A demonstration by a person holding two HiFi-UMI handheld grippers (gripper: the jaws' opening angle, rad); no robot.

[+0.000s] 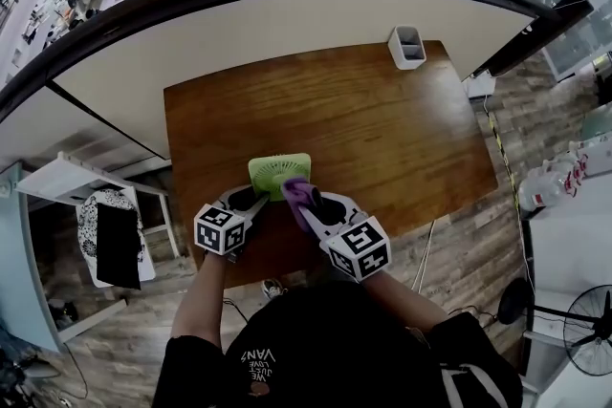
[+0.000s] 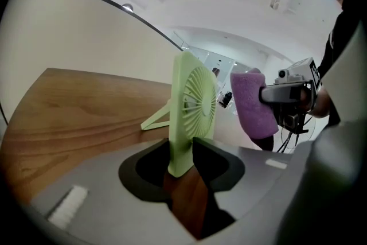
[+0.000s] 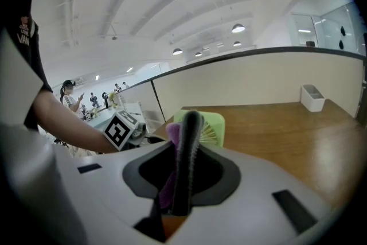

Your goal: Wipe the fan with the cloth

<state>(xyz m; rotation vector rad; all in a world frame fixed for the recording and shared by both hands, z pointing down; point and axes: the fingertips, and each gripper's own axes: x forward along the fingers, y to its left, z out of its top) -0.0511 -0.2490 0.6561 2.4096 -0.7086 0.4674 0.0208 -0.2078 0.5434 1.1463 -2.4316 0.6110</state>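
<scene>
The pale green plastic fan gripped in the left gripper is smooth moulded plastic with a soft satin finish, and its grille ribs are thin and even. The purple fuzzy cloth pinched in the right gripper has a short fibrous pile and is wholly matt. Both grippers' bodies look like smooth matt grey plastic, black round the jaws, and their cubes carry flat black-and-white printed squares. Beneath both grippers, the brown wooden table shows streaked grain under a smooth finish with a mild sheen. Well beyond the right gripper, the small white plastic holder looks smooth.
</scene>
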